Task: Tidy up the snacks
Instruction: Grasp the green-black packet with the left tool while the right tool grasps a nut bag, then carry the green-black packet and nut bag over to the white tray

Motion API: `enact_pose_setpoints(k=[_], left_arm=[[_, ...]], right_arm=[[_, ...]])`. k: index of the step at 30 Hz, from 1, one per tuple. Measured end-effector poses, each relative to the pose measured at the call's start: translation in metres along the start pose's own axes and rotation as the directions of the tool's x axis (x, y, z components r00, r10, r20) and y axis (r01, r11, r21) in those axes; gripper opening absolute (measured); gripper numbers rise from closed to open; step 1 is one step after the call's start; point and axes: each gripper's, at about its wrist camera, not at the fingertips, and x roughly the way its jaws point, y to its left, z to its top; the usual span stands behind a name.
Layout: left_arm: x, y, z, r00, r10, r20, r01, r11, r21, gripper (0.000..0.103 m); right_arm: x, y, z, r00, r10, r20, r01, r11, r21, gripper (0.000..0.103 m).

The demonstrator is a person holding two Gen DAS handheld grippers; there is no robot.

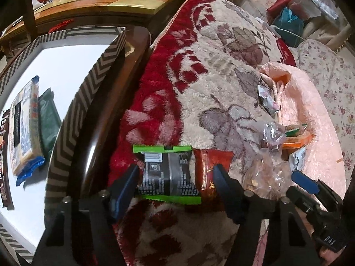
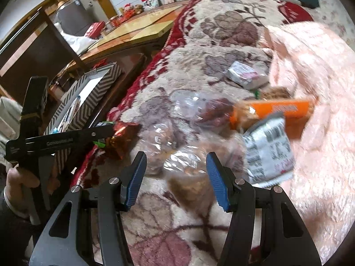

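My left gripper (image 1: 175, 175) is open over the blanket, its fingers on either side of a black snack pack with green ends (image 1: 168, 175) and a red snack pack (image 1: 210, 170) beside it. Whether the fingers touch them I cannot tell. My right gripper (image 2: 176, 168) is open above a clear bag of snacks (image 2: 177, 155). It also shows at the right of the left wrist view (image 1: 306, 179). A white and black pack (image 2: 268, 153) and an orange pack (image 2: 277, 113) lie right of it. The zigzag-patterned box (image 1: 73, 115) holds several snacks (image 1: 24, 122).
A fleece blanket with red and floral pattern (image 1: 210, 77) covers the surface. A pink plastic bag (image 2: 310, 88) lies to the right. A wooden table (image 1: 99, 2) with red items stands behind. A grey pack (image 2: 246, 75) lies farther back.
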Motion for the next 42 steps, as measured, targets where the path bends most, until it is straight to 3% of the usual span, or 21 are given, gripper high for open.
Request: enact_pose_setpoints(k=[3,7,10,14,17,19,20,21,22,26,42], left_arm=[[-0.001,0.002,0.001,1.0,-0.004,-0.002,0.004,1.0,0.0,0.069],[-0.001,0.003,0.001,1.0,-0.004,-0.009,0.004,1.0,0.02,0.069],[0.0,0.005,0.002,1.0,0.003,-0.015,-0.003,1.0,0.025,0.069],[0.002,0.01,0.005,1.0,-0.004,-0.021,0.003,1.0,-0.005,0.069],[0.005,0.01,0.004,1.0,0.005,-0.028,-0.005,1.0,0.003,0.069],[0.007,0.008,0.004,0.999,0.015,-0.033,-0.015,1.0,0.016,0.069],[0.007,0.009,0.004,0.999,0.02,-0.034,-0.02,1.0,0.018,0.067],[0.007,0.009,0.003,0.999,0.025,-0.033,-0.024,1.0,0.019,0.062],[0.009,0.008,0.004,0.999,0.032,-0.039,-0.031,0.999,0.023,0.045],[0.009,0.003,-0.002,0.997,0.064,-0.038,-0.061,0.996,0.068,0.041],[-0.034,-0.008,-0.009,0.994,0.08,0.07,-0.087,0.992,0.088,0.039]], right_arm=[[0.01,0.018,0.005,0.999,-0.021,-0.036,0.017,0.993,-0.113,0.057],[0.019,0.034,0.007,0.995,-0.06,-0.075,0.035,0.954,-0.299,0.063],[0.024,0.035,0.006,0.99,-0.09,-0.105,0.039,0.908,-0.418,0.068],[0.035,0.036,0.007,0.976,-0.175,-0.129,0.072,0.818,-0.571,0.07],[0.043,0.034,0.012,0.977,-0.167,-0.136,0.05,0.791,-0.609,0.07],[0.05,0.029,0.011,0.971,-0.16,-0.177,0.022,0.799,-0.601,0.069],[0.052,0.025,0.01,0.971,-0.152,-0.184,0.017,0.814,-0.581,0.064],[0.052,0.021,0.009,0.972,-0.144,-0.188,0.015,0.828,-0.56,0.06],[0.05,0.015,0.008,0.974,-0.135,-0.181,0.019,0.848,-0.529,0.054],[0.036,0.001,0.008,0.983,-0.089,-0.158,0.013,0.904,-0.428,0.035],[0.008,0.015,-0.006,0.998,-0.023,-0.063,0.003,0.955,-0.296,0.032]])
